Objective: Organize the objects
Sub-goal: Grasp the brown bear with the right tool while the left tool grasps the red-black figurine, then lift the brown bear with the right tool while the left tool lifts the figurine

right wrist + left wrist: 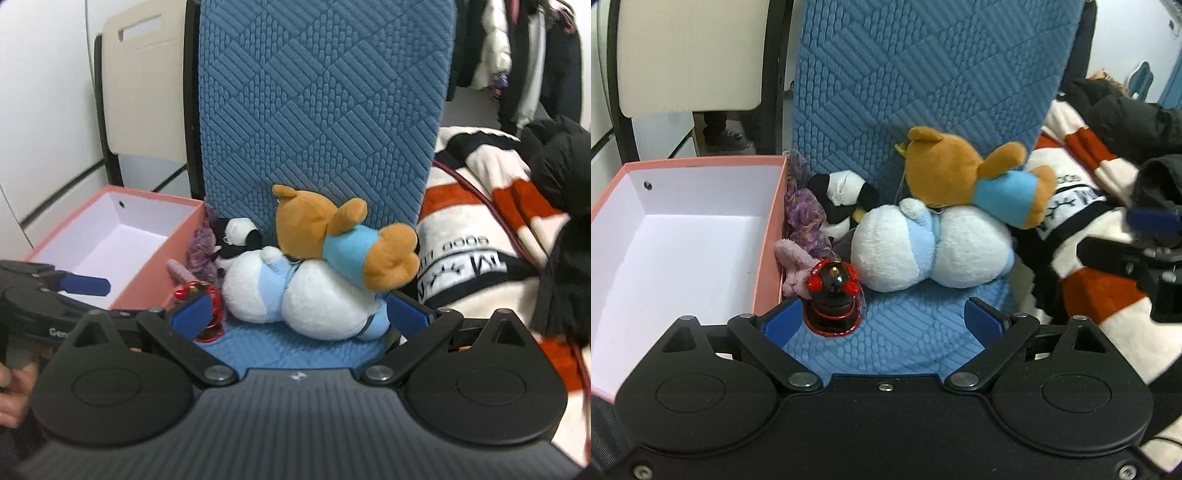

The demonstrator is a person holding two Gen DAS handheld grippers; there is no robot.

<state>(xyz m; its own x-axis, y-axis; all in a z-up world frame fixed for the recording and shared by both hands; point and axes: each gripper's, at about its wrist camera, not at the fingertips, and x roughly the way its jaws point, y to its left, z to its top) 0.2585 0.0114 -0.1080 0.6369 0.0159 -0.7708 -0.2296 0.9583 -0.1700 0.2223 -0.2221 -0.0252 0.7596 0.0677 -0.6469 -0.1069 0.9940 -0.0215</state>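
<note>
A pile of toys lies on a blue quilted cushion (886, 339). A white and light-blue plush (931, 251) (295, 299) lies in the middle with a brown bear in a blue shirt (975, 173) (332, 236) on top. Behind sit a black-and-white panda plush (842, 199) (236, 236), a purple fuzzy toy (805, 214) and a pink plush (794, 266). A black and red figurine (833, 295) stands just inside my left gripper's left finger. My left gripper (884, 319) is open. My right gripper (299, 317) is open around the white plush's near side.
An empty pink box with a white inside (683, 236) (110, 254) stands left of the toys. The blue cushion's upright back (923, 74) rises behind them. A white, red and black striped blanket (480, 236) and dark clothing (1126, 122) lie to the right.
</note>
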